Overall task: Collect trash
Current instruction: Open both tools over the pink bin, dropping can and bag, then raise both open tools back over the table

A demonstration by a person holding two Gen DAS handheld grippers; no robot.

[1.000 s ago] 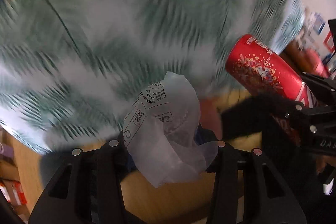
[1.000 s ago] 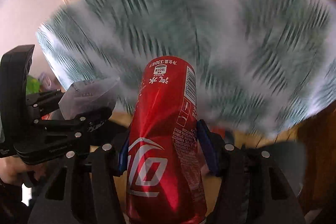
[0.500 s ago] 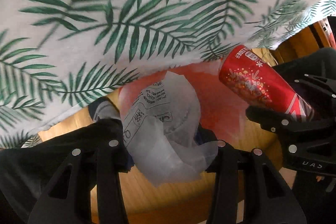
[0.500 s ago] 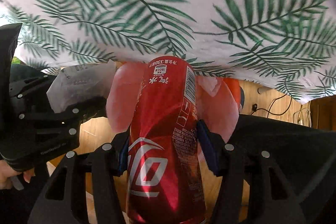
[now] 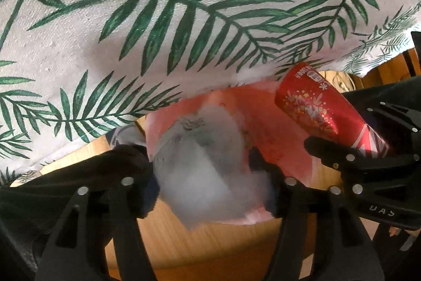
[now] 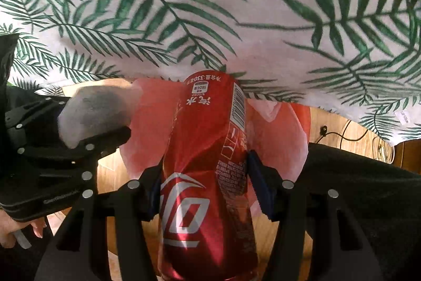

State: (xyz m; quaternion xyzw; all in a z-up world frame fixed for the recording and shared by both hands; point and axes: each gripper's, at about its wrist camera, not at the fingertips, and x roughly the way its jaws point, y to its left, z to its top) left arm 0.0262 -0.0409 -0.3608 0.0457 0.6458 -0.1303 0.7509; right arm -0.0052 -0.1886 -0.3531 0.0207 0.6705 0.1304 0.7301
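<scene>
Beyond the counter's edge, the left gripper (image 5: pixel 202 167) has just been opening its fingers around a crumpled wrapper (image 5: pixel 200 165) above the pink-lined bin (image 5: pixel 276 138), while the right gripper (image 6: pixel 205 175) clamps a red can (image 6: pixel 208 162) beside it.

— Where do the two grippers stand?
— Both point steeply down, side by side; the left gripper (image 5: pixel 202 170) has just been opening its jaws, with a blurred crumpled wrapper (image 5: pixel 200 162) between them.
— And the right gripper (image 6: pixel 204 173)?
— Its pads clamp a red can (image 6: pixel 208 175) between the jaws; a hand (image 6: pixel 15 231) shows behind the left tool.
</scene>
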